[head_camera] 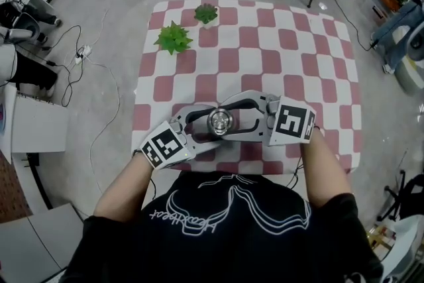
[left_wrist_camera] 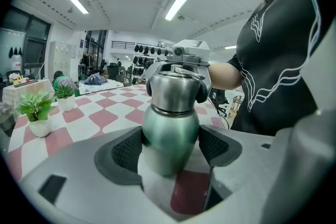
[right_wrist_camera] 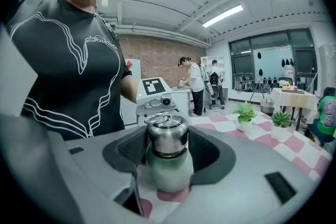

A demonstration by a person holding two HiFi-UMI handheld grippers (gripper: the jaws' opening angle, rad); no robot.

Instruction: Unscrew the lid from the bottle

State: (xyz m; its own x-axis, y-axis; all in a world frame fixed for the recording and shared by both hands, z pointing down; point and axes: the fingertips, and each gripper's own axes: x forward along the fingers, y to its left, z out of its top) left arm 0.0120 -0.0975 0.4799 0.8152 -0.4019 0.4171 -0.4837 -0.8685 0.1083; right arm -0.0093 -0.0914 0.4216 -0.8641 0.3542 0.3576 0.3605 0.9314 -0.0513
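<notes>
Head view: bottle [head_camera: 219, 123] stands at 6 o'clock edge of table [head_camera: 331, 76] | left gripper [left_wrist_camera: 170, 147] clamps green body, right gripper [right_wrist_camera: 168, 152] pinches steel lid [right_wrist_camera: 167, 136] | rigid, smooth metal, probably slippery, some weight; grip lid's sides squarely

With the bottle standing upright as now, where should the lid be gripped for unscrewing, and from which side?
Probably the steel lid, across its round side wall, pads on opposite sides, approached near level from the person's right, since the left gripper clamps the green body below.

Head overhead, gripper views opposed across bottle [left_wrist_camera: 170, 134]
</notes>
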